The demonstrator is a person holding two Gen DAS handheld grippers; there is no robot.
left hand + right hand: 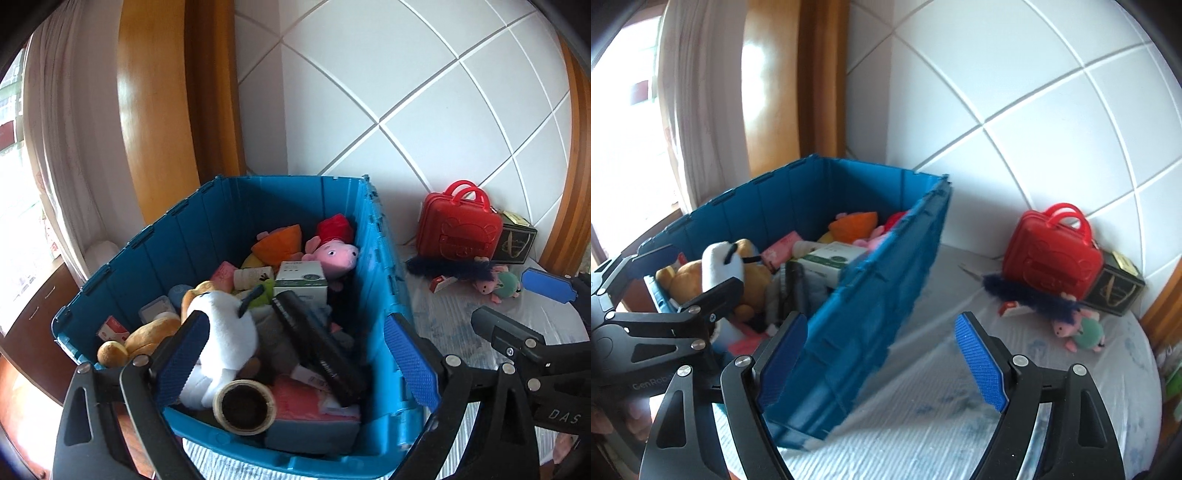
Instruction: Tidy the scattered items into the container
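Note:
A blue plastic crate [380, 266] [871, 302] sits on the bed, full of plush toys, boxes, a tape roll [244, 406] and a black case [317, 343]. My left gripper [295, 358] is open and empty above the crate's near side. My right gripper [882, 362] is open and empty, right of the crate over the bed. By the wall lie a red toy suitcase [458, 230] [1052, 254], a dark box [515, 240] [1115, 291], a dark blue fluffy toy [450, 267] [1027, 299], a small pink and green plush [500, 284] [1078, 328] and a small red-white packet [441, 283] [1010, 308].
The bed has a pale striped cover [923, 406]. A white padded wall [424, 92] stands behind. A wooden frame [155, 110] and a curtain [66, 129] are at the left, by a window.

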